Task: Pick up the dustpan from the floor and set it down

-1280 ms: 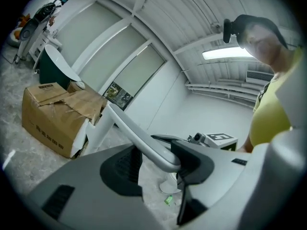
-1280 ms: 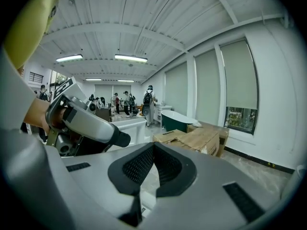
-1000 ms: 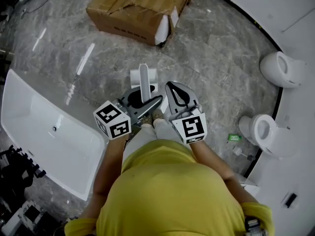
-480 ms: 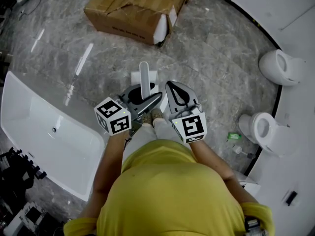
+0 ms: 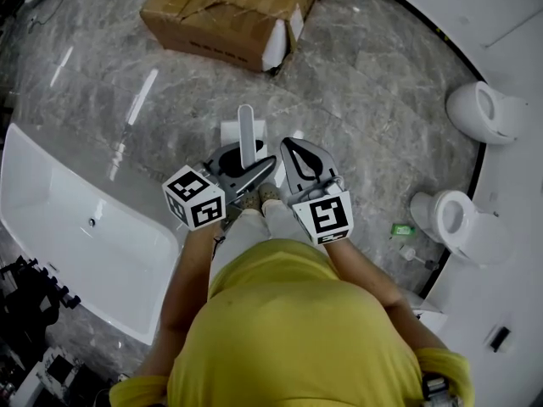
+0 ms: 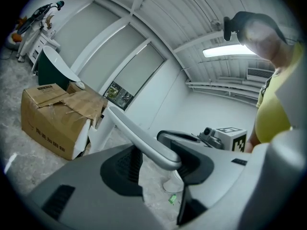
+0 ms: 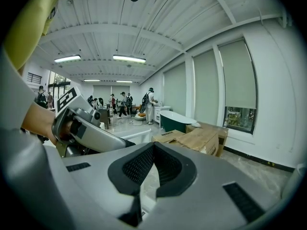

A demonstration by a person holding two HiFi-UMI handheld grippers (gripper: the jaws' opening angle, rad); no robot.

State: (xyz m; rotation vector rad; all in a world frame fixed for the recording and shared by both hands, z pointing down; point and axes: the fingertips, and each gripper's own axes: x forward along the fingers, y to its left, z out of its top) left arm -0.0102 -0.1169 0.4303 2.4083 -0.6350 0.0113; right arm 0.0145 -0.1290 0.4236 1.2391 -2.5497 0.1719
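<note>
Bathroom-fixture showroom: white bathtub [image 5: 76,227], toilets [image 5: 454,223], marble floor [image 5: 373,100], cardboard box [image 5: 229,11].

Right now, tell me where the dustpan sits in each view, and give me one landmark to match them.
Head view: centre; the dustpan has its handle up, held in the left gripper.
Left gripper view: centre; its grey handle slants between the jaws.
Right gripper view: not clearly in it.
Landmark: the box, at the top in the head view, at the left in the left gripper view, centre-right in the right gripper view.
</note>
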